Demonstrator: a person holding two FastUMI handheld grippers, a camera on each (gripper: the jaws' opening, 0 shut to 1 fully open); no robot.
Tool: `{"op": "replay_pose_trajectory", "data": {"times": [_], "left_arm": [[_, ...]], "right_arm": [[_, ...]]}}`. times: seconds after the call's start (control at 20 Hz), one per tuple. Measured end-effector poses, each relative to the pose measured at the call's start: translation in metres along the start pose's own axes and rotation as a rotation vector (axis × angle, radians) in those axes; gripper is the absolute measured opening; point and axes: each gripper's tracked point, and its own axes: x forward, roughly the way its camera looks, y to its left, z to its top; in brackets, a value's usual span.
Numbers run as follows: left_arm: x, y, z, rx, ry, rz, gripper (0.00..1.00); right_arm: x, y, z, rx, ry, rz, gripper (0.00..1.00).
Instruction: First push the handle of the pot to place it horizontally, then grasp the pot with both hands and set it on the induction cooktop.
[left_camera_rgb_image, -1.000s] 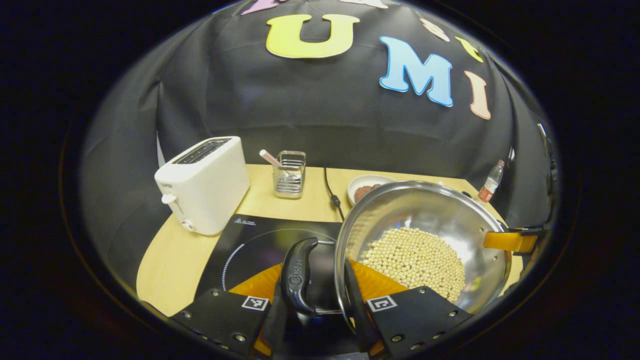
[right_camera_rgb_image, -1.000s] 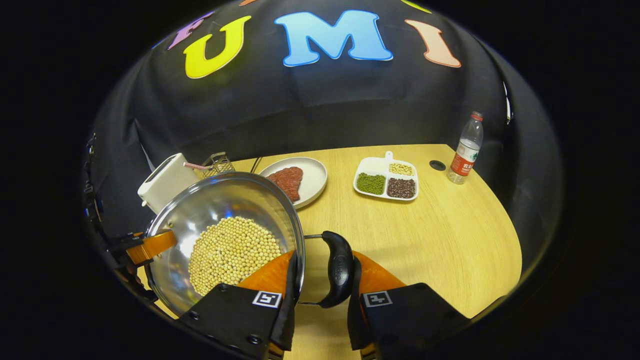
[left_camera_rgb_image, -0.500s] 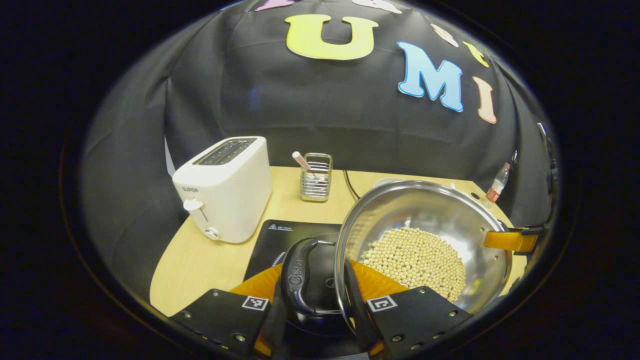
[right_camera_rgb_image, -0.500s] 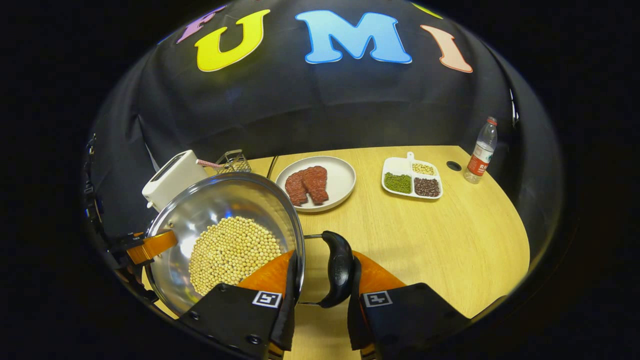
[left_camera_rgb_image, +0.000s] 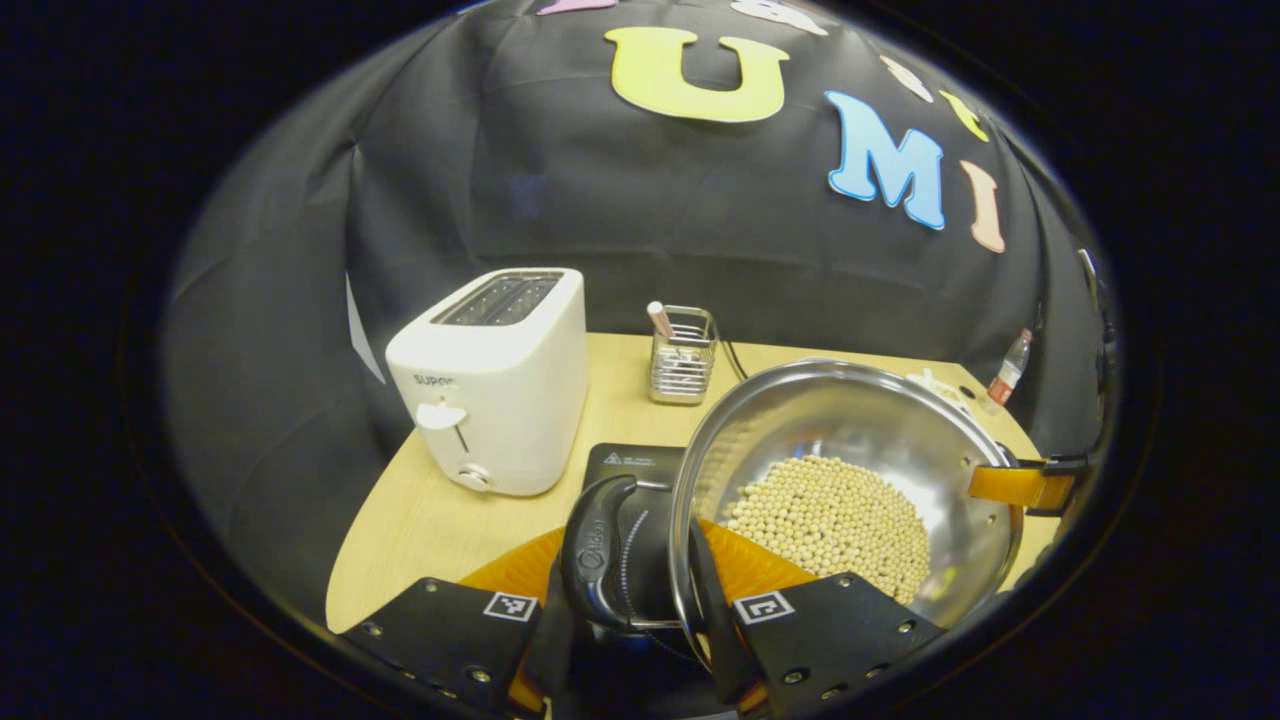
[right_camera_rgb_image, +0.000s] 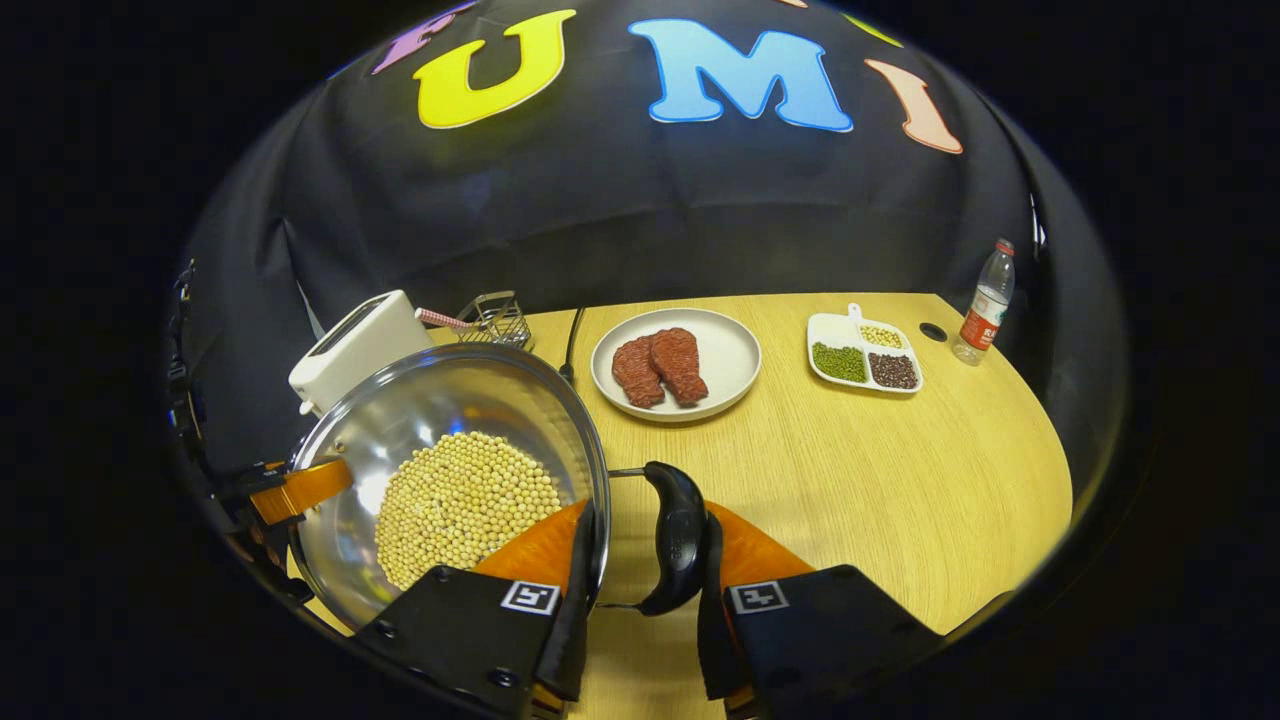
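In the left gripper view the left hand-held gripper (left_camera_rgb_image: 628, 625) is clamped with both fingers on the pot's black side handle (left_camera_rgb_image: 592, 552), and in the right gripper view the right hand-held gripper (right_camera_rgb_image: 640, 615) is closed the same way on the opposite handle (right_camera_rgb_image: 676, 535), so the steel pot (right_camera_rgb_image: 400, 420) filled with pale beans (right_camera_rgb_image: 462, 505) hangs between them, clear of the wooden surface (right_camera_rgb_image: 880, 480). Just past the left handle lies the black induction cooktop (left_camera_rgb_image: 628, 462), partly under the pot, with a white toaster (left_camera_rgb_image: 495, 380) beside it and a wire holder (left_camera_rgb_image: 680, 352) behind; farther off in the right gripper view sit a plate of meat (right_camera_rgb_image: 675, 362), a divided dish (right_camera_rgb_image: 865, 352) and a bottle (right_camera_rgb_image: 982, 314)
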Motion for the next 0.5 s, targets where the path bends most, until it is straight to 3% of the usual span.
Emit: {"op": "replay_pose_trajectory", "data": {"times": [0.2, 0.3, 0.4, 0.5], "left_arm": [[0.006, 0.009, -0.011, -0.022, 0.012, 0.001, 0.59], [0.014, 0.007, -0.011, -0.007, 0.005, 0.006, 0.54], [0.012, 0.006, -0.013, -0.001, 0.001, 0.025, 0.59], [0.012, 0.005, -0.009, 0.007, -0.028, 0.039, 0.65]], "right_arm": [[0.005, 0.007, -0.002, -0.026, 0.001, 0.002, 0.47], [0.007, 0.008, 0.000, -0.025, -0.002, 0.003, 0.46], [0.009, 0.009, -0.001, -0.031, 0.000, 0.012, 0.47], [0.007, 0.010, -0.003, -0.047, 0.004, 0.012, 0.59]]}}
